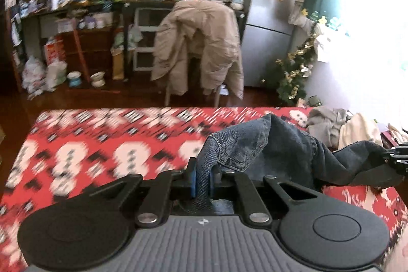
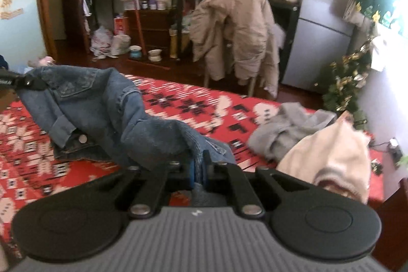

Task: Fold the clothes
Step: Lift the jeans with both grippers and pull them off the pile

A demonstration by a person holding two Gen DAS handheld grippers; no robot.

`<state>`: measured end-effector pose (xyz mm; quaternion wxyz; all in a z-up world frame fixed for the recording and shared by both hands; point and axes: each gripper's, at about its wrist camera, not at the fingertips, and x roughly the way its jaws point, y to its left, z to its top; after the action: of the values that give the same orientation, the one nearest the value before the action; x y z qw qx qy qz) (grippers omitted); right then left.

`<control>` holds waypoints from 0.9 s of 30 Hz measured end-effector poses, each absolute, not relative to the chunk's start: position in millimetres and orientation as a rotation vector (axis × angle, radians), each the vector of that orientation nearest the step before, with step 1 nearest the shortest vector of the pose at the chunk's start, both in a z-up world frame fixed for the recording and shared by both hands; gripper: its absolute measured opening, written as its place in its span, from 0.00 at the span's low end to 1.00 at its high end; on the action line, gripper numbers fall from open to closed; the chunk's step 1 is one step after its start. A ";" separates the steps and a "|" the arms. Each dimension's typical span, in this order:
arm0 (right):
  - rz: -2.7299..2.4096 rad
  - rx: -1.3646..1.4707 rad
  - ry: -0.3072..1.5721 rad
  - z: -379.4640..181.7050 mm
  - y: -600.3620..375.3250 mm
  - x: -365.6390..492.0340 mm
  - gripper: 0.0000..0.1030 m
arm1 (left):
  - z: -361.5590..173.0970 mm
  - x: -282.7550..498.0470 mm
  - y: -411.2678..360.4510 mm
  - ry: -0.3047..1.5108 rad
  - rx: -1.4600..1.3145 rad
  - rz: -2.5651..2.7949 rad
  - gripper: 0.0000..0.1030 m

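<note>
The left gripper (image 1: 203,180) is clamped on a fold of the denim garment (image 1: 267,152), the blue pads pressed narrow against the cloth. The right gripper (image 2: 199,173) is likewise closed on another edge of the same denim (image 2: 102,108). Between the two grippers the garment is held slung above the red patterned bedspread (image 1: 102,144). Beyond the right gripper, to its right, a grey garment (image 2: 288,129) and a cream garment (image 2: 331,159) lie on the bedspread. Further ahead, a beige jacket (image 1: 201,45) is draped over a chair.
</note>
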<state>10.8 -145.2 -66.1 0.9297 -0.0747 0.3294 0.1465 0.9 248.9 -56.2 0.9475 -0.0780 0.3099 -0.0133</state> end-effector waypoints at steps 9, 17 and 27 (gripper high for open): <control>0.341 -0.083 0.780 -98.3 -136.3 -39.1 0.05 | -87.3 -59.7 259.4 0.700 -0.181 0.045 0.09; 0.295 -0.021 0.867 -137.0 -159.9 -54.5 0.04 | -122.6 -80.9 259.0 0.785 -0.189 0.076 0.09; 0.257 0.032 0.896 -152.1 -176.0 -51.7 0.04 | -144.1 -89.8 259.3 0.816 -0.221 0.103 0.10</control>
<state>-51.7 -176.0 -152.1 0.8933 0.0152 0.4319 0.1239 -89.8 259.3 -144.1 0.9106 -0.1071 0.3960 0.0500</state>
